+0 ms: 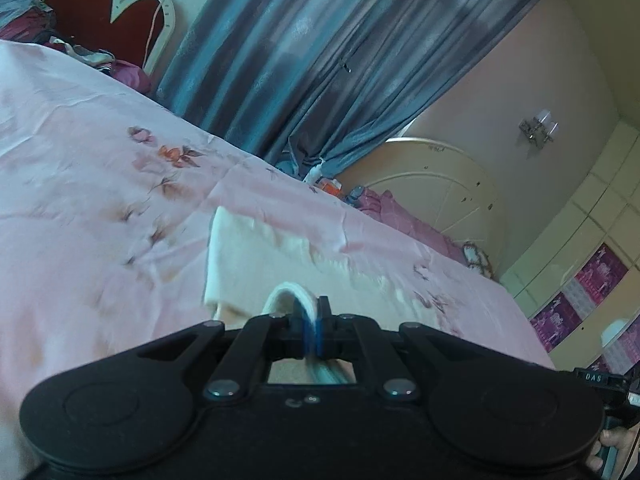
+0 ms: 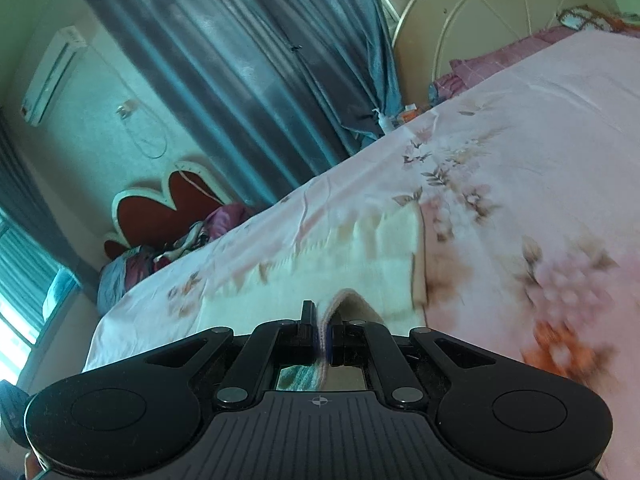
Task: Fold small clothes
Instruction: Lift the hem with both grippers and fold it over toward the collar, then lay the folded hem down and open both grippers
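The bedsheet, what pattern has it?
Pale pink bedsheet with brownish and orange flowers, clearest in the right wrist view.

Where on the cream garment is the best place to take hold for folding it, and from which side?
By its near edge, as now: the left hand-held gripper and the right hand-held gripper are each shut on a pinch of the cream garment there. The rest lies flat on the pink bedsheet, stretching away, so coming from the near side probably lets the edge be carried over the far part.
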{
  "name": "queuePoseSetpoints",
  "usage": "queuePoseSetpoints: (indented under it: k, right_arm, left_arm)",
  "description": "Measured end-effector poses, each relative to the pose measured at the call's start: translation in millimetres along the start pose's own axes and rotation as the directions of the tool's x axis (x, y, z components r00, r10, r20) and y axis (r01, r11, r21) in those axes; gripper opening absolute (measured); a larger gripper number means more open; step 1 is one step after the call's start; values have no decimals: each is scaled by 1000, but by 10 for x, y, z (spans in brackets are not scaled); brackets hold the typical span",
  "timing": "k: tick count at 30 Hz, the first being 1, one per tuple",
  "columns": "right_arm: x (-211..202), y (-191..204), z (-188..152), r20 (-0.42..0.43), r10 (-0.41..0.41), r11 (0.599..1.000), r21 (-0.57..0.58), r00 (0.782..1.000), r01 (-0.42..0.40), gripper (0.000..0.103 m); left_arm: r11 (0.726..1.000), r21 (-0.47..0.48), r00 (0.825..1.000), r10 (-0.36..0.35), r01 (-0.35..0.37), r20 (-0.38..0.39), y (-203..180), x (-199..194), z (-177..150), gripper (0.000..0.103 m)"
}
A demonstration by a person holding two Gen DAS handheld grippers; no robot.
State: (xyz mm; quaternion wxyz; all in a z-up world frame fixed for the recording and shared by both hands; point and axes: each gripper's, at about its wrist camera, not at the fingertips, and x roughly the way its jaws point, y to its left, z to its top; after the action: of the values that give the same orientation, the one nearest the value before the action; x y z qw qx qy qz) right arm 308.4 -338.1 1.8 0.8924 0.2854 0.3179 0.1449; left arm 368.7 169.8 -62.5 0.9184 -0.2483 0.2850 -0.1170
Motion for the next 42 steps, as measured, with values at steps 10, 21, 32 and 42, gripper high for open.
queuePoseSetpoints:
  k: [10, 21, 32, 42]
  right_arm:
    - [1165, -327, 346, -97, -105, 993, 45, 990, 110, 3]
    - [1606, -573, 511, -123, -128, 985, 96, 984, 140, 4]
    - [1538, -439, 682, 26, -144, 990, -7, 989, 144, 70]
    - [1953, -411, 533, -136, -231, 958, -202, 963, 201, 49]
  left_arm:
    - [992, 86, 978, 108, -93, -179, 252, 1174, 361, 3]
    - [998, 59, 975, 35, -22, -221, 414, 1624, 466, 27]
    - [986, 162, 989, 50, -26, -142, 274, 1643, 658, 67]
    - [959, 278, 961, 123, -52, -247, 290, 1948, 595, 43]
